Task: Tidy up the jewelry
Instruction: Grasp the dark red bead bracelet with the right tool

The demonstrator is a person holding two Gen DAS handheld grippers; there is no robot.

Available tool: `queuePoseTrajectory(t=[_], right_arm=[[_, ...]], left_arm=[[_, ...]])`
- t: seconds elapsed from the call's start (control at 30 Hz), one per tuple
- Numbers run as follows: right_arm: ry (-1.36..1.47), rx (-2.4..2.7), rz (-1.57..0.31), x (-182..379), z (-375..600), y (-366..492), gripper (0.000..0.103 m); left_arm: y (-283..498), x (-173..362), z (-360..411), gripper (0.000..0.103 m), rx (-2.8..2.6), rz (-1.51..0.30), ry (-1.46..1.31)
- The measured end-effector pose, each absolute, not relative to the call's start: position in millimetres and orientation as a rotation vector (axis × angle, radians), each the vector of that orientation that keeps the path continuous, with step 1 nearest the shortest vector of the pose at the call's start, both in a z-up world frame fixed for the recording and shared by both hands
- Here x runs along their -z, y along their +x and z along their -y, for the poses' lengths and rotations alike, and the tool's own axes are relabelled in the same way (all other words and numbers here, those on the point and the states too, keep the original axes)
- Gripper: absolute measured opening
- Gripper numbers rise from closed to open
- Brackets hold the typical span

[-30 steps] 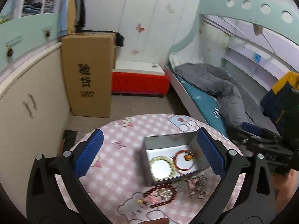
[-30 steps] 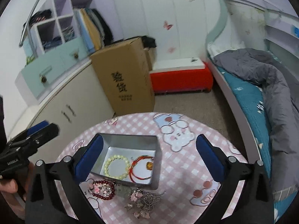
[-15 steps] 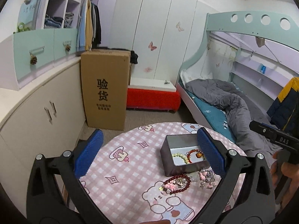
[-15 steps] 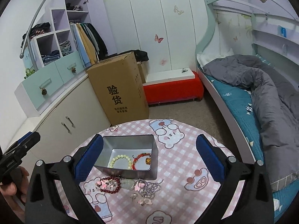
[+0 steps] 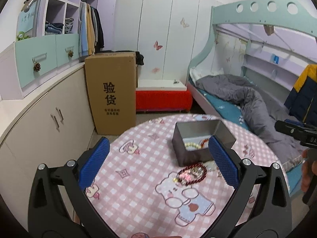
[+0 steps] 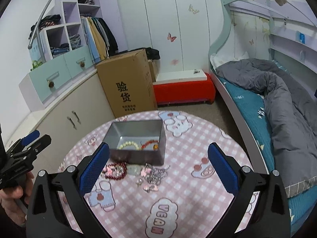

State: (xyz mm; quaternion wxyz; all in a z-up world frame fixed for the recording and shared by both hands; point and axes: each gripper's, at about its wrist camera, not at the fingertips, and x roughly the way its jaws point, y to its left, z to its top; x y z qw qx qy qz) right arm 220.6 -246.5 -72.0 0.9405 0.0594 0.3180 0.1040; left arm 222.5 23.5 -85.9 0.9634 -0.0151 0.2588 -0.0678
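Observation:
A grey metal tin (image 6: 138, 138) stands on the round pink-checked table (image 6: 178, 178) and holds a pale bead bracelet (image 6: 128, 145) and a red bracelet (image 6: 151, 144). In front of it lie a dark red bead bracelet (image 6: 115, 171), a pale stone piece (image 6: 134, 170) and a silver chain with pink charms (image 6: 153, 175). The tin (image 5: 195, 144) and dark red bracelet (image 5: 191, 173) also show in the left wrist view. My left gripper (image 5: 157, 163) and my right gripper (image 6: 158, 165) are both open, empty, and held back above the table's near side.
A tall cardboard box (image 6: 128, 85) and a red bench (image 6: 183, 90) stand beyond the table. Cream cabinets (image 5: 49, 123) run along the left. A bed with a grey duvet (image 6: 277, 99) runs along the right.
Both grippers have pulled back and up from the tin, so the table and jewelry look smaller and farther away. Both stay open. The jewelry has not moved.

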Motion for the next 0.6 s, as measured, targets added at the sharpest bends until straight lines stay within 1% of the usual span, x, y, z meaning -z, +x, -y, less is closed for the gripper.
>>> queuePoseTrajectory(t=[0.23,0.47,0.6], right_arm=[[0.123,-0.225,-0.716,103.1,248.9,217.7,0.096],[0.141,-0.231,-0.791,130.9,252.3,220.2,0.096],[0.146,-0.231,-0.825,142.7,255.0,223.9,0.096]], left_arm=[[227.8,124.0,-12.0,0.097,0.132,-0.617,0.007],[249.9,171.9,1.4,0.097,0.115,-0.754,0.042],[261.3,190.6,1.4,0.097,0.103,-0.803,0.044]])
